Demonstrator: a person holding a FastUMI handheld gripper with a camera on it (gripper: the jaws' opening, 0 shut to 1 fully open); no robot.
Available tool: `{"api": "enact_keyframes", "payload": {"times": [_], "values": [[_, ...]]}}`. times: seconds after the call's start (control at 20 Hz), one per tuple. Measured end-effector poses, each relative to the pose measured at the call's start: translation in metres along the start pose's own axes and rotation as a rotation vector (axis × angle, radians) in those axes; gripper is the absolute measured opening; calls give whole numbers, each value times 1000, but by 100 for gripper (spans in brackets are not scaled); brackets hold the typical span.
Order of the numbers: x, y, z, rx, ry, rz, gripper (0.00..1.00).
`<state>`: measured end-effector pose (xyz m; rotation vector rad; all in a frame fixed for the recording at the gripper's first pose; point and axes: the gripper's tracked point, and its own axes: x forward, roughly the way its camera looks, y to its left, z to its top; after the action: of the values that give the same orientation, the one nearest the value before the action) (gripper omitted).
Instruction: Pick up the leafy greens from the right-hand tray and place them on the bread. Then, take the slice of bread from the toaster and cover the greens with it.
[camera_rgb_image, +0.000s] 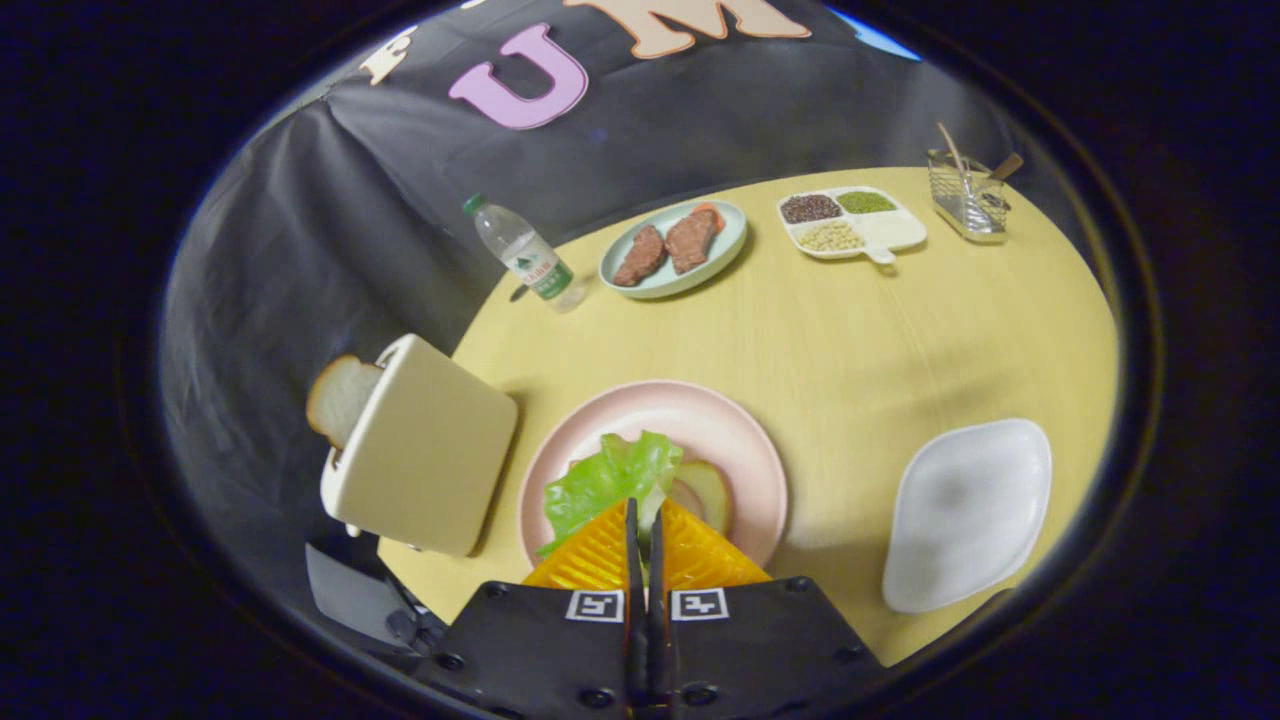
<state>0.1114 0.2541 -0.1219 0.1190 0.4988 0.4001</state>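
Round yellow table (860, 340) before black cloth wall (300, 250).

The tool (645, 515) has ribbed wedge fingers, black screwed housings and two square black-and-white markers

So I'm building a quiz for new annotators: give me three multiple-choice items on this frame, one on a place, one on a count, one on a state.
1. Where does the lettuce leaf lie?
A. on the white tray
B. over the bread on the pink plate
C. in the toaster

2. How many pieces of meat lie on the pale green plate?
A. one
B. two
C. four

3. How do the gripper fingers stand?
A. wide open
B. closed on the lettuce leaf
C. closed on the water bottle

Key: 1 B, the leaf covers the bread slice on the pink plate. 2 B, two brown pieces lie side by side. 3 B, the fingers meet with the leaf's edge pinched between them.
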Motion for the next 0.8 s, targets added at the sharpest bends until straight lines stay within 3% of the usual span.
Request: {"api": "enact_keyframes", "payload": {"times": [0.3, 0.6, 0.8], "values": [[0, -8, -4, -19, 19, -34, 18], [-29, -9, 0, 11, 20, -113, 63], [-59, 25, 16, 107, 22, -60, 93]]}}
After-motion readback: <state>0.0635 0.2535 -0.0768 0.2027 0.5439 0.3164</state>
